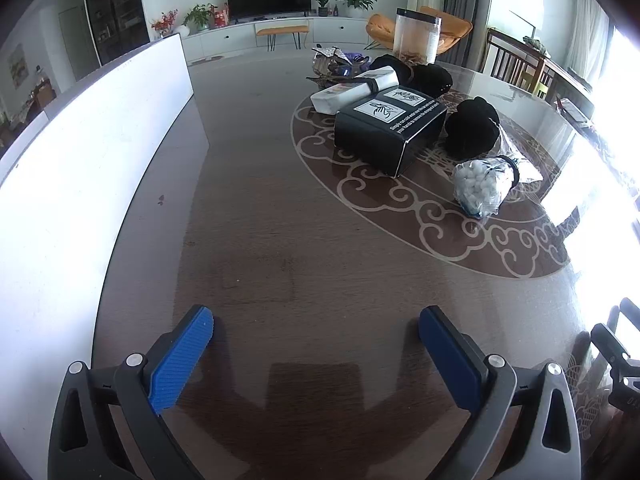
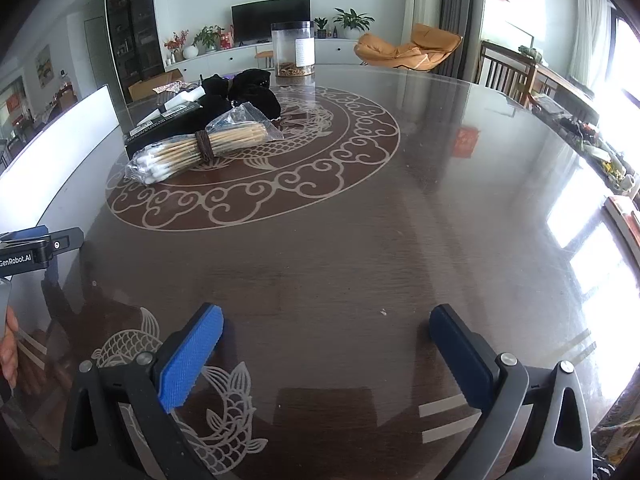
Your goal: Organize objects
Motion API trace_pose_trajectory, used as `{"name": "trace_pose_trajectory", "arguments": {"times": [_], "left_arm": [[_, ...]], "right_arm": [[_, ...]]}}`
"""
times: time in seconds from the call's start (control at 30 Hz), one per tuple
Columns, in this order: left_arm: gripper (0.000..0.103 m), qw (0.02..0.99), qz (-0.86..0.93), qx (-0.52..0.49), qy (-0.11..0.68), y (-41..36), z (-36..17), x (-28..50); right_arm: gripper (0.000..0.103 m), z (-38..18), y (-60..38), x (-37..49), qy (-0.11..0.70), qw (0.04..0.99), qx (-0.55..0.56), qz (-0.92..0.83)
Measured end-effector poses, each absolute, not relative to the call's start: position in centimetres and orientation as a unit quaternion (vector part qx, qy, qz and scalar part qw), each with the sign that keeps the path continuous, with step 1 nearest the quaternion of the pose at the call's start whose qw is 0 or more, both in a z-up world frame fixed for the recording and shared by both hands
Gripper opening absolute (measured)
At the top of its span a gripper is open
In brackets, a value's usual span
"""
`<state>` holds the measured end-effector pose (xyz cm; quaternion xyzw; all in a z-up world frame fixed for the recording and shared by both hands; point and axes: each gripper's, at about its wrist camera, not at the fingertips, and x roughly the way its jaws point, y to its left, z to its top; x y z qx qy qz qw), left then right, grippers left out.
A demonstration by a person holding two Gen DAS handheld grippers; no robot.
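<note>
Hovering low over the dark wooden table (image 1: 280,240), the left gripper (image 1: 316,322) has its blue pads (image 1: 182,356) spread wide apart with nothing between them. Ahead and to its right, well apart from the fingertips, a black box (image 1: 390,128) sits on the table's pale scroll-patterned ring, with a white packet (image 1: 354,90) touching its far side. Just right of the box lies a black pouch (image 1: 474,128), and nearer the gripper a clear bag of cotton swabs (image 1: 484,186). A tall clear jar (image 1: 416,36) stands behind the cluster. Along the left runs a white board (image 1: 92,152), standing on edge and closing off that side.

The right gripper (image 2: 326,326) is also wide open and empty, above a fish motif on the table top (image 2: 440,220). From here the swab bag (image 2: 200,146) lies far ahead to the left, in front of the box (image 2: 160,124) and the pouches (image 2: 248,94). Bare wood fills the stretch between both grippers and the cluster, and the whole right half out to the curved table edge (image 2: 568,140).
</note>
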<state>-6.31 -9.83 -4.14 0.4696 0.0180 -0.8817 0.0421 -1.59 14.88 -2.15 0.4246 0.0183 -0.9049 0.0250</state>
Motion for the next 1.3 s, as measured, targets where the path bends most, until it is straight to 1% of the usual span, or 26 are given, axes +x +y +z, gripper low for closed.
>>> {"name": "trace_pose_trajectory", "arguments": {"times": [1.1,1.3], "left_arm": [[0.103,0.040,-0.882,0.470,0.017,-9.85,-4.19,-6.21],[0.103,0.002,-0.876,0.483,-0.003,-10.61,-4.06,-6.43]], "right_arm": [[0.103,-2.25,14.85,-1.68,0.018,0.025,0.424,-0.905],[0.103,-2.28,14.84,-1.71,0.018,0.026,0.424,-0.905]]}}
